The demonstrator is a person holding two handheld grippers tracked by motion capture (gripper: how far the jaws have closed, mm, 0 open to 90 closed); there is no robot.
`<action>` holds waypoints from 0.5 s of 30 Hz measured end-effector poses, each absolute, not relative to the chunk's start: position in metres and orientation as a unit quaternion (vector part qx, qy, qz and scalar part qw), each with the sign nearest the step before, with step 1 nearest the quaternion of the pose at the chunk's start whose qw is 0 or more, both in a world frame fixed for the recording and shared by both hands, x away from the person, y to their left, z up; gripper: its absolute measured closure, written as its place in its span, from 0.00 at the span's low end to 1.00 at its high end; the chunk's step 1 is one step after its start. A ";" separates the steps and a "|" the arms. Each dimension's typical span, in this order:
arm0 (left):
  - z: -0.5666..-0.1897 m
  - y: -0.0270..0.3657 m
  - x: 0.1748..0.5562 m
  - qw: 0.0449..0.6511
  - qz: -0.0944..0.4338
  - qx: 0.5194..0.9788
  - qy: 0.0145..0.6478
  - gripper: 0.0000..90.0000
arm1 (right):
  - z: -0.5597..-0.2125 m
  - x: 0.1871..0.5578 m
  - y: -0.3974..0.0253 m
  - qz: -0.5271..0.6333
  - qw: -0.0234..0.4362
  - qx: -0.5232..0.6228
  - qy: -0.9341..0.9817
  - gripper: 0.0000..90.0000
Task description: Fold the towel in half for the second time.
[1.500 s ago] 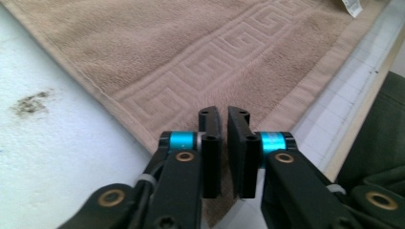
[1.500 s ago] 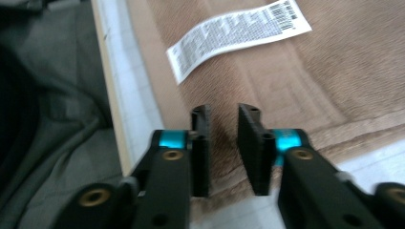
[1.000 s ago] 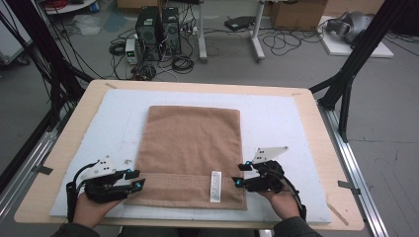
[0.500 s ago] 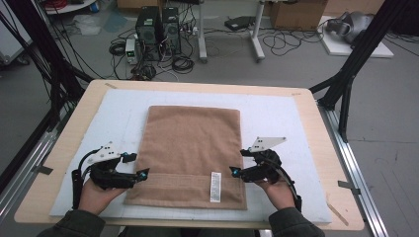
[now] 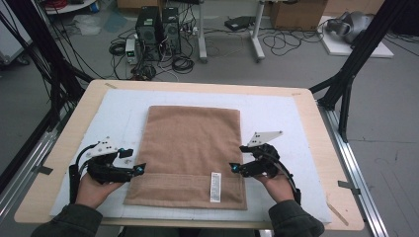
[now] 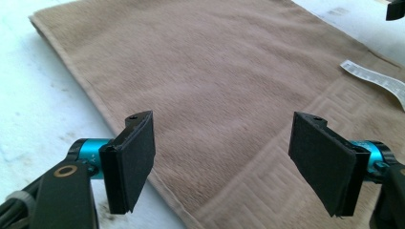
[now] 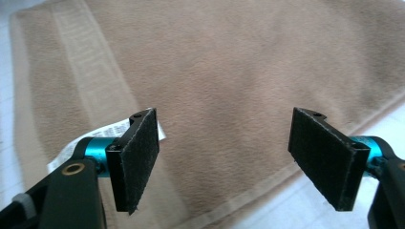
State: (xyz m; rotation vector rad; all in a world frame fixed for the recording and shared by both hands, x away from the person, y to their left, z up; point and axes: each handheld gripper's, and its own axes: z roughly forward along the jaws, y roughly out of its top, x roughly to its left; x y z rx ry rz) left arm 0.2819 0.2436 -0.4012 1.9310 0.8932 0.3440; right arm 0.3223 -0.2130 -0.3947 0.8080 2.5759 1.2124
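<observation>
A folded brown towel [image 5: 190,150] is laid flat at the centre of the white mat [image 5: 276,111]. The left gripper [image 5: 140,169] and right gripper [image 5: 233,168] are held at the towel's opposite side edges, jaws spread wide, nothing gripped.

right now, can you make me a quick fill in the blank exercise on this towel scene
1. The brown towel lies flat on a ____ mat that covers the table.
2. The jaws of the left gripper stand ____.
3. The white label sits closer to the ____ gripper.
4. Both grippers point toward the towel's long sides, one at each ____.

Missing words: white; open; right; side
</observation>
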 end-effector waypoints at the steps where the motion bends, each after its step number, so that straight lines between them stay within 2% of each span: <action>1: -0.400 0.245 0.285 0.473 0.142 0.789 0.365 0.27 | -0.393 0.326 -0.213 0.406 0.092 0.271 0.868 0.28; 13: -0.376 0.262 0.331 0.457 0.161 0.782 0.391 0.29 | -0.359 0.368 -0.217 0.410 0.118 0.282 0.859 0.24; 15: -0.372 0.261 0.342 0.447 0.170 0.785 0.393 0.30 | -0.350 0.384 -0.217 0.407 0.125 0.292 0.857 0.23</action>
